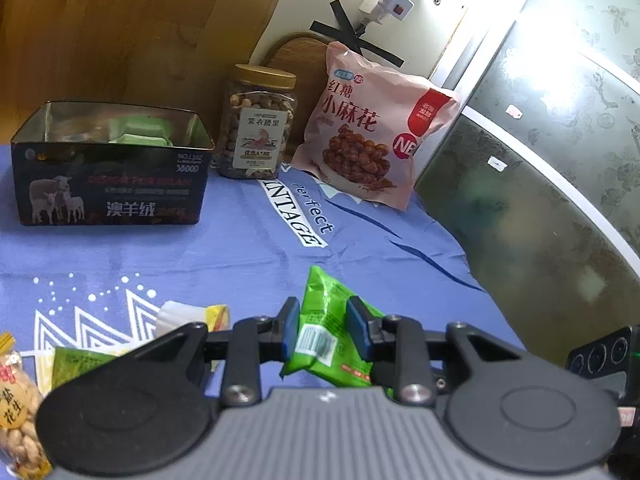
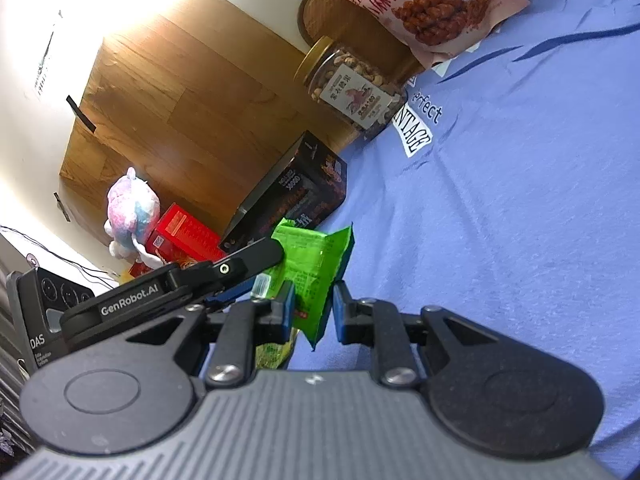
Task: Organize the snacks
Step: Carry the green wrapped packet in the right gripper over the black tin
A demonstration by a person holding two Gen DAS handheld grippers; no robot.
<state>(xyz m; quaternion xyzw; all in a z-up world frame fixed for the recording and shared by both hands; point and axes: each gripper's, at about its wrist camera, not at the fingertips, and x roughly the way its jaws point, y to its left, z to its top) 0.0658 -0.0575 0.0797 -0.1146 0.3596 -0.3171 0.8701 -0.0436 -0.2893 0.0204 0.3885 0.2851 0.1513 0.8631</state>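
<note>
My left gripper (image 1: 323, 332) is shut on a green snack packet (image 1: 325, 312), barcode side facing me, held just above the blue cloth (image 1: 200, 248). My right gripper (image 2: 314, 308) is shut on a green snack packet (image 2: 316, 264) too. The left gripper's finger (image 2: 256, 258) lies against that green wrapper from the left, and I cannot tell whether it is one packet or two. A dark open tin box (image 1: 108, 184) stands at the back left with pale green packets (image 1: 140, 136) inside. It also shows as the tin box (image 2: 296, 192) in the right wrist view.
A nut jar (image 1: 256, 124) and a pink snack bag (image 1: 372, 132) stand behind, by the wall. Near the front left lie a peanut bag (image 1: 16, 408), another green packet (image 1: 80, 364) and a yellow-white packet (image 1: 192, 316). A patterned cabinet (image 1: 540, 160) borders the right. A plush toy (image 2: 132, 208) and red box (image 2: 180, 236) sit beyond the tin.
</note>
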